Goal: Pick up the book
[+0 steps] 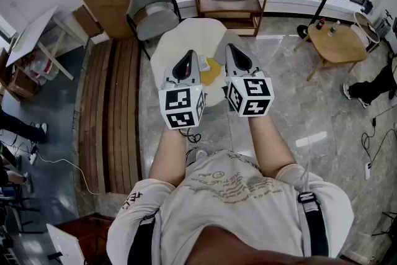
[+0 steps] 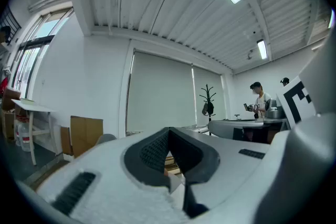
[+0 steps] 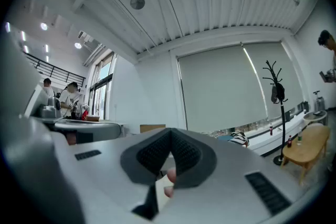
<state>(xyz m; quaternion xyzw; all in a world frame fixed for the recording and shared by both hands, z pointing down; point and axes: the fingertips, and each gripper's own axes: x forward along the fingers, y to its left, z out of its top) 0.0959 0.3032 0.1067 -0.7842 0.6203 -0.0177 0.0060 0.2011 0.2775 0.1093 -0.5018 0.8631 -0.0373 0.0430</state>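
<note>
Both grippers are held level, side by side, out in front of the person. The left gripper (image 1: 188, 58) has its jaws closed tip to tip with nothing between them, as its own view shows (image 2: 169, 130). The right gripper (image 1: 232, 50) looks the same in its view (image 3: 170, 134): jaws together and empty. Each marker cube faces up toward the head camera.

Below them stands a round white table (image 1: 177, 40). On it, seen in the gap between the two grippers at about 12 o'clock from the person, lies a flat yellow thing that seems to be the book (image 1: 213, 72). Only part of it shows, so its cover cannot be made out. Neither gripper touches it; both hang above the tabletop.

From the table, a grey chair (image 1: 151, 9) stands at about 11 o'clock and a low wooden shelf (image 1: 229, 6) at 1 o'clock, by the window. A small wooden side table (image 1: 338, 43) is well apart at 3 o'clock, and a strip of wooden slats (image 1: 115, 108) runs along the floor at 8 o'clock.
</note>
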